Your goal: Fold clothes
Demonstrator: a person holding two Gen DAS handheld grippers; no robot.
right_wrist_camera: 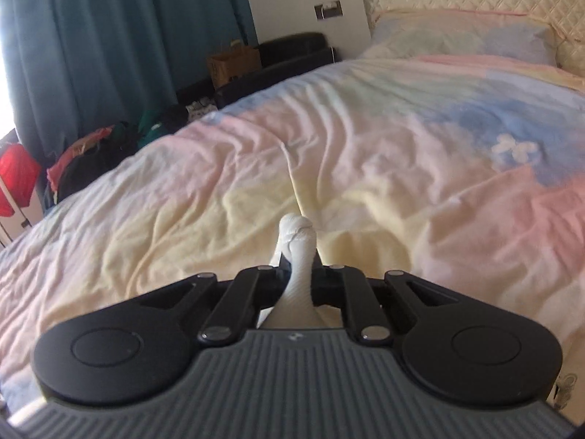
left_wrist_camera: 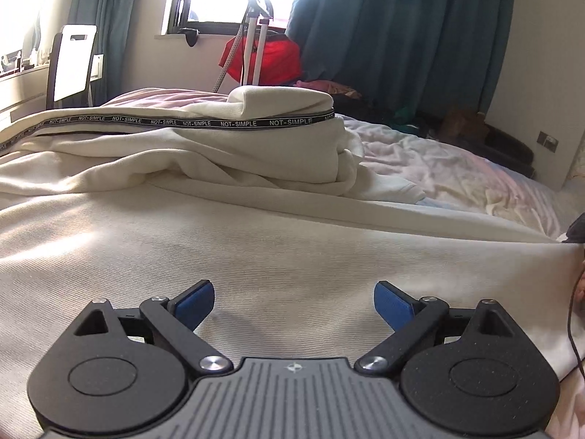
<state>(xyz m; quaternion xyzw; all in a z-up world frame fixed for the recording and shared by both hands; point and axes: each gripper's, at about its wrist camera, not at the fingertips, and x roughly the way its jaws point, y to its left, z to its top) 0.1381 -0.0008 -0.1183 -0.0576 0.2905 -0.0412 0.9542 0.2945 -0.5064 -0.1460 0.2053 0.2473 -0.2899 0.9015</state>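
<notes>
While folding: my right claw (right_wrist_camera: 297,256) pinches cream sweatshirt (left_wrist_camera: 256,256) fabric.
Left claw (left_wrist_camera: 293,305): spread, sweatshirt directly beneath and ahead.

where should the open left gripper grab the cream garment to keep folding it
The left gripper is open over a flat stretch of the cream garment, which offers no purchase. Probably best is the long hem edge on its right: come in low from that side, one finger under the edge. The right gripper is already shut on a bunch of cream fabric.
</notes>
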